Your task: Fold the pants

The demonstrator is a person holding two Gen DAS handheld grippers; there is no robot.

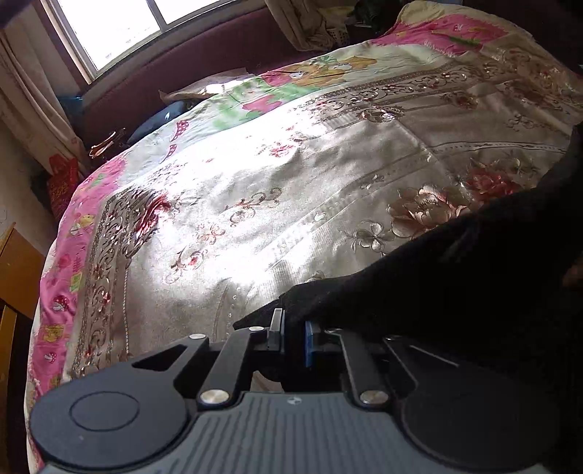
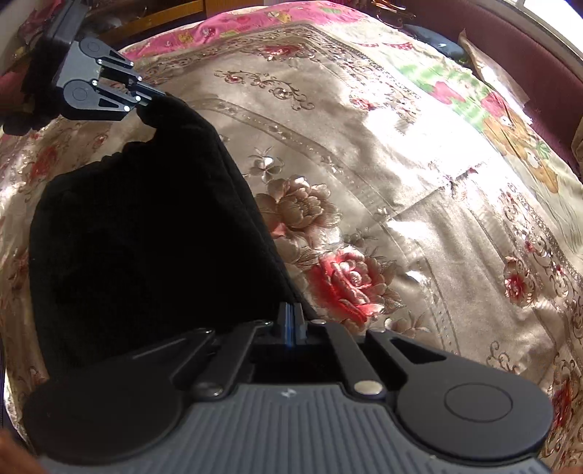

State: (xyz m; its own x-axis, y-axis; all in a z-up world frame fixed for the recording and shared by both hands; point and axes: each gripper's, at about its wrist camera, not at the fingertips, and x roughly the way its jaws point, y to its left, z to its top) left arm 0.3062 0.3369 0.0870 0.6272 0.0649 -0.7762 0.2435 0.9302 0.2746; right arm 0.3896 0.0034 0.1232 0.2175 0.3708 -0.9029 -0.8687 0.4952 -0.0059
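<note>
Both grippers clamped on black pants: left gripper, right gripper. Floral satin bedspread covers bed; maroon headboard, sunlit window far side.

One pair of black pants out there, and that's the only garment on show. Two grippers on the count: the left gripper and the right gripper, each with two fingers. Underneath, one floral bedspread with one pink cartoon-print sheet peeking round its edge, one window up top, and one dark red headboard below it.
</note>
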